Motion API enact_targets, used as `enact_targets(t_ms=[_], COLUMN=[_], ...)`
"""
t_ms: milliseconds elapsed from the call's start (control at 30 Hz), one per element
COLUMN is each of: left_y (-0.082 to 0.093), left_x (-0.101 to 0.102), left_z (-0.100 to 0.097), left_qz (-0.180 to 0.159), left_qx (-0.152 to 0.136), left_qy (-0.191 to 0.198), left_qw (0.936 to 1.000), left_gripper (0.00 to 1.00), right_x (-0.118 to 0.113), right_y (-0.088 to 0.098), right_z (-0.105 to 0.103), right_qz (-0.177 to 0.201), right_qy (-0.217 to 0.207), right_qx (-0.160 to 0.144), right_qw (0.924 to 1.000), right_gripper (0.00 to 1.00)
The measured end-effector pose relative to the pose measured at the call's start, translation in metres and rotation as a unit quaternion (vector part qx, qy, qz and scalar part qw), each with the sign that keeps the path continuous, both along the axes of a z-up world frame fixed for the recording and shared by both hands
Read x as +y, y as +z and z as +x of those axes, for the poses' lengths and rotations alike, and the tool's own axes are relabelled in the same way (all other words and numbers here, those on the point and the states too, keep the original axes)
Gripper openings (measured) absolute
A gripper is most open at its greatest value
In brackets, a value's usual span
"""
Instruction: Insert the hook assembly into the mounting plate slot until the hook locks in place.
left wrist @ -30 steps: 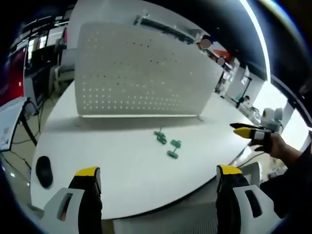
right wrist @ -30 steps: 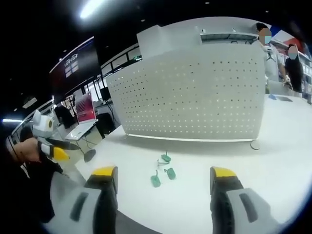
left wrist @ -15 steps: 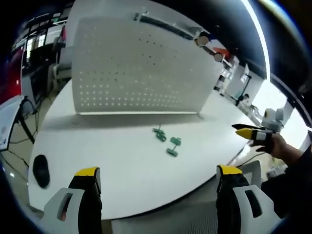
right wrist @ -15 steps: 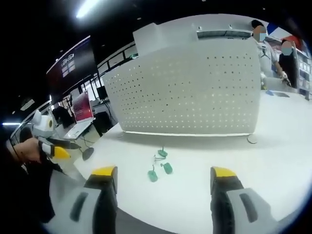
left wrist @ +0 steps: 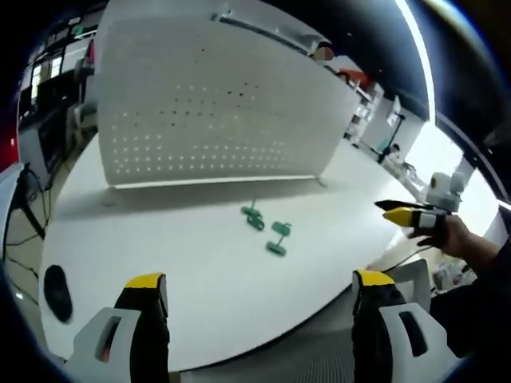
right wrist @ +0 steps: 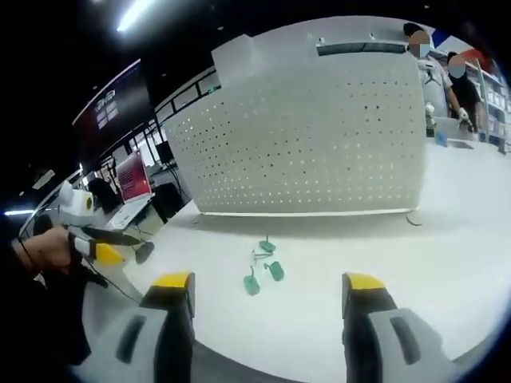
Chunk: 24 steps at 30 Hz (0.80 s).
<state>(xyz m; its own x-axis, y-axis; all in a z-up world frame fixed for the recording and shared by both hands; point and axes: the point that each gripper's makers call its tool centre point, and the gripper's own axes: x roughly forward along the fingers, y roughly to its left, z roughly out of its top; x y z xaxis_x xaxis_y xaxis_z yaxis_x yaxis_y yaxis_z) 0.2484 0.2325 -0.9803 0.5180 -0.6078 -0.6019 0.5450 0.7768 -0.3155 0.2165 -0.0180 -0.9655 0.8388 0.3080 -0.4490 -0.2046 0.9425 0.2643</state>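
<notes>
A big white board full of small round holes [left wrist: 215,112] is stood upright on the round white desk [left wrist: 192,271]. It is bent a little, like a wall, and looks smooth and hard. In front of it, a few small green hook pieces [left wrist: 266,230] are laid flat on the desk, close together. They are seen in the right gripper view too [right wrist: 263,267], with thin grey wire parts among them. Nothing is placed between the claws and these pieces.

A flat black oval thing [left wrist: 56,291] is seen on the desk edge, well apart from the green pieces. Screens and other desks [right wrist: 128,179] are seen far behind, and people are stood past the board.

The left claw [left wrist: 259,287] is held wide open with nothing in it. The right claw [right wrist: 267,287] is also held wide open and is empty. Both have grey jaws with yellow tips. The right claw is seen from the left gripper view [left wrist: 407,214], held in a hand [left wrist: 459,239] off the desk's side.
</notes>
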Motion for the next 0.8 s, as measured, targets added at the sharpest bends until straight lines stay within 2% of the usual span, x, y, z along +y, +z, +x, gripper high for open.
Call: enact_targets(t_ms=[100,233,333,500,633,800], left_y=[0.001,-0.001,-0.01,-0.025,-0.035,-0.043], left_x=[-0.005,-0.025,-0.042,-0.061,-0.064,-0.068], left_z=[0.007,0.015,0.02,0.03,0.04,0.052], left_qz=[0.0,-0.015,-0.019,-0.032,-0.03,-0.027], left_qx=[-0.007,-0.005,0.001,0.009,0.019,0.024], left_qy=[0.003,-0.012,-0.029,-0.033,-0.017,-0.011], left_qw=[1.0,0.9998,0.9994,0.9989,0.9992,0.9993], left_gripper=[0.97,0.95,0.92,0.87,0.87,0.82], right_x=[-0.003,-0.006,-0.006,-0.002,0.002,0.003], right_y=[0.002,-0.002,-0.005,-0.005,-0.005,-0.003], right_z=[0.0,0.0,-0.001,-0.001,-0.001,0.001], right_qz=[0.001,0.004,0.002,0.008,0.01,0.017], right_qy=[-0.005,-0.01,-0.01,-0.008,-0.004,-0.004], right_qx=[-0.001,0.005,0.009,0.012,0.01,0.005], right_qw=[1.0,0.9999,0.9999,0.9999,0.9999,0.9998], right_gripper=[0.71,0.7,0.7,0.69,0.69,0.69])
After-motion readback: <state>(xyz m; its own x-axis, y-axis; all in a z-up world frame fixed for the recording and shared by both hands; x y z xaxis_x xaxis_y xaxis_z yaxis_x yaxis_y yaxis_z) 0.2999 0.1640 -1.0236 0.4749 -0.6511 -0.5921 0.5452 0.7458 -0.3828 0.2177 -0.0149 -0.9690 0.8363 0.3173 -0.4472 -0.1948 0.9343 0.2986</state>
